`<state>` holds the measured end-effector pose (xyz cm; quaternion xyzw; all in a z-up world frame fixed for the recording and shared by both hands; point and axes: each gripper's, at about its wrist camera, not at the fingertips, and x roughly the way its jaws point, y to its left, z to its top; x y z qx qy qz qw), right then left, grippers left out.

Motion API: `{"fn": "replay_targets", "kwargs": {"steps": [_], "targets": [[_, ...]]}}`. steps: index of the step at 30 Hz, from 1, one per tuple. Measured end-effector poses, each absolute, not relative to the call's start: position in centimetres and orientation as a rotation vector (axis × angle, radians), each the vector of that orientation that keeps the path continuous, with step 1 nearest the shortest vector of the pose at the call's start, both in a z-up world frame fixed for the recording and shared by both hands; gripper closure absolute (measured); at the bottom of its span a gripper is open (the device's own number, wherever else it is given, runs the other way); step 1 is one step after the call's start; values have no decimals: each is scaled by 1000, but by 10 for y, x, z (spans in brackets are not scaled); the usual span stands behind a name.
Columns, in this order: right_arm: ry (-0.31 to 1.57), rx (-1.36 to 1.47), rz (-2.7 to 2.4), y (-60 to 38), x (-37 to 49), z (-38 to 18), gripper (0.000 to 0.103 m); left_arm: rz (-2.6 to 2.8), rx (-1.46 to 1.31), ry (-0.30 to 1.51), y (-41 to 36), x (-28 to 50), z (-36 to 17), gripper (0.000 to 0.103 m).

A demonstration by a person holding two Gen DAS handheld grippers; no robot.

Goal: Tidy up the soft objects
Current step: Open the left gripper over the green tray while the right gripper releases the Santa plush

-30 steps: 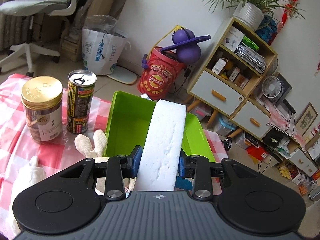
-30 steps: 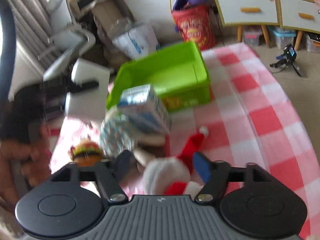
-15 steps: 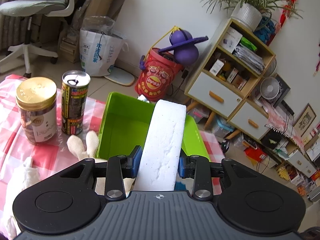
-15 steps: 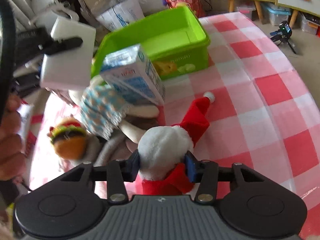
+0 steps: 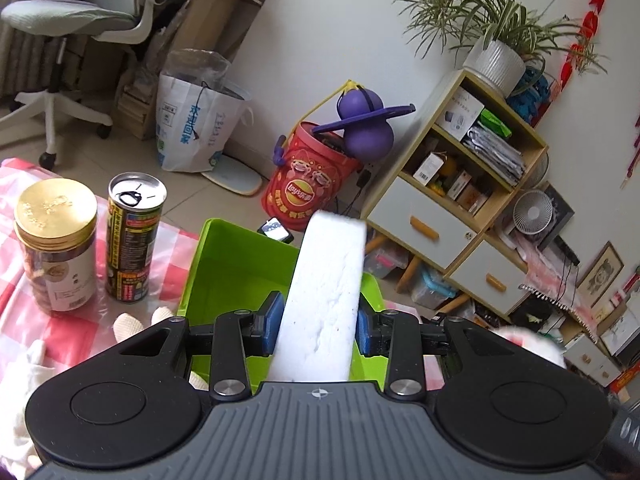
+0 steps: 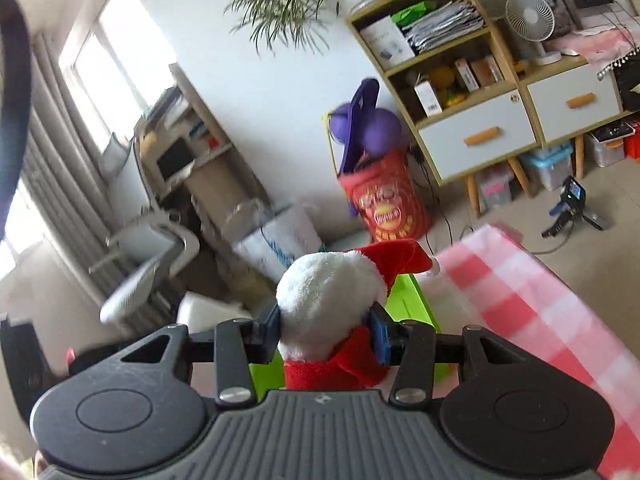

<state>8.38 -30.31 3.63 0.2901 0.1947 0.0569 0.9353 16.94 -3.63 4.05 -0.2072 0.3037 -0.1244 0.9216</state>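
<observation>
My left gripper (image 5: 318, 330) is shut on a white foam block (image 5: 326, 300) and holds it upright above the near part of a green plastic bin (image 5: 236, 256). My right gripper (image 6: 326, 330) is shut on a white plush toy with a red Santa hat and scarf (image 6: 330, 300), lifted off the table. The green bin (image 6: 410, 300) shows just behind the toy in the right wrist view. The white toy appears blurred at the right edge of the left wrist view (image 5: 528, 342).
A gold-lidded jar (image 5: 56, 240) and a tall drink can (image 5: 134, 236) stand on the red-checked tablecloth (image 5: 12, 292) left of the bin. A cream glove (image 5: 132, 322) lies by the bin's near left corner. The tablecloth (image 6: 520, 304) runs right of the bin.
My right gripper has lifted the Santa plush off the table and tilted up toward the room. My left gripper with the foam block has shifted slightly over the bin.
</observation>
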Motion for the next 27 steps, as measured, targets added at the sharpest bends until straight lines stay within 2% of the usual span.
{"fn": "replay_targets", "kwargs": {"steps": [7,14,16,20,21,23,27], "targets": [[365,604,143,-284,129,35,79,-243,-436,637,-40,186,32,67],[450,666,108,-279,172,2,78,-222,-475,645,-35,210,22,68],[463,685,83,-278,183,-5,73,-213,-486,648,-33,215,19,66],[478,704,72,-283,189,-10,63,-187,-499,659,-28,217,14,40],[479,703,76,-284,189,-9,59,-181,-505,660,-27,217,14,38],[479,700,82,-284,187,-5,56,-179,-514,662,-22,215,14,37],[486,674,101,-283,182,4,56,-163,-497,676,-17,206,18,34]]}}
